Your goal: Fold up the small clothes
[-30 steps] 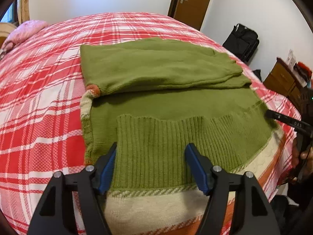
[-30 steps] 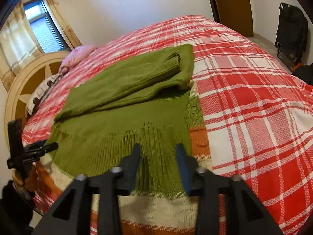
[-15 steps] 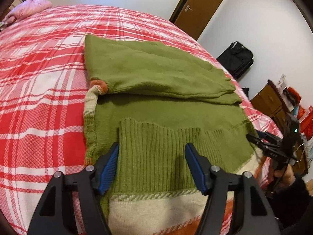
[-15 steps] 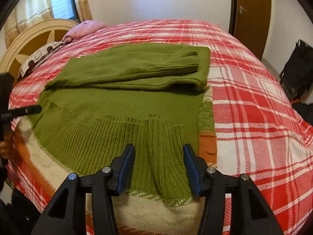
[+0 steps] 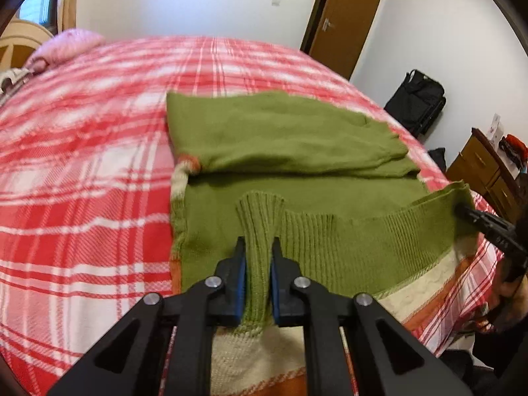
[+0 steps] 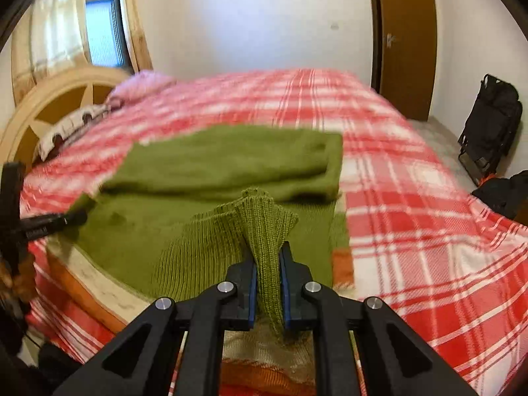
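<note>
A green knit sweater (image 5: 297, 138) with cream and orange bands lies flat on the red plaid bed (image 5: 82, 165), its sleeves folded across the upper half. My left gripper (image 5: 258, 244) is closing its jaws on the ribbed hem (image 5: 363, 241), and a raised pleat of knit is pinched between the blue pads. My right gripper (image 6: 267, 250) is likewise closing on the hem (image 6: 264, 221) near the sweater's (image 6: 224, 165) other side, with bunched rib squeezed between its pads. Each gripper shows in the other's view, the right gripper (image 5: 475, 217) and the left gripper (image 6: 66, 219), holding a hem corner lifted.
A pink pillow (image 5: 66, 46) and a wooden headboard (image 6: 49, 99) are at the bed's far end. A brown door (image 5: 343, 16), a black bag (image 5: 415, 99) and a wooden dresser (image 5: 478, 168) stand beyond the bed's right side.
Both grippers went from open astride the flat hem to pinching it. The ribbed edge is now bunched and lifted off the bed at both grips.
</note>
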A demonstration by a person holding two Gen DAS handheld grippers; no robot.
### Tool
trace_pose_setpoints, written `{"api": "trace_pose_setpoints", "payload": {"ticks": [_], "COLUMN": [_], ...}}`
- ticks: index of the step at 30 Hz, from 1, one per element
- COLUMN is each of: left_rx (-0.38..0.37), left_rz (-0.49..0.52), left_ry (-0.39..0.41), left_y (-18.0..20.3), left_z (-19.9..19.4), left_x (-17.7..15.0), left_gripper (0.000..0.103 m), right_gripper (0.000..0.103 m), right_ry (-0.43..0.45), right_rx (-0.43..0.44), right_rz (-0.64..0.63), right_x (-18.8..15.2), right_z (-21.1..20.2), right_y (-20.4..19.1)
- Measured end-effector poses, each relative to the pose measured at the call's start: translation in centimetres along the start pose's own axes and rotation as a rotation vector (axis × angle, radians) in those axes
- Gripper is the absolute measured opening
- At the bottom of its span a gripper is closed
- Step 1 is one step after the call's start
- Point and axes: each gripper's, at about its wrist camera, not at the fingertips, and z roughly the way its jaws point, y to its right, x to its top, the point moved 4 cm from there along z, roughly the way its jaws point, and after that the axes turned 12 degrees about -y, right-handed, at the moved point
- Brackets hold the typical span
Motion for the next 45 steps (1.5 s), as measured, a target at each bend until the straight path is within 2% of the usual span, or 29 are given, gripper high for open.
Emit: {"api": "trace_pose_setpoints", "payload": {"ticks": [6, 18, 32, 45], "left_rx": [0.024, 0.080, 0.088, 0.122], "left_rz": [-0.062, -0.129, -0.200, -0.260], "left_ry": [0.079, 0.125, 0.137, 0.149], "left_y": [-0.2, -1.3, -3.2, -5.2], "left_z": [-2.0, -0.9, 1.9, 6.0], "left_x": [2.5, 7.3, 13.4, 18.5], "left_gripper": [0.012, 0.012, 0.012, 0.012], "right_gripper": [0.011, 0.011, 0.011, 0.011], "right_ry": [0.100, 0.146, 0.138, 0.101], "right_rx": [-0.036, -0.086, -0.101, -0.159], "right_rz": [-0.013, -0.007, -0.009, -0.001], "right_x": [3.6, 8.3, 14.2, 19.8], "right_z": [-2.0, -0.3, 4.7, 12.3], "right_y": [-1.0, -1.0, 0.3, 1.7]}}
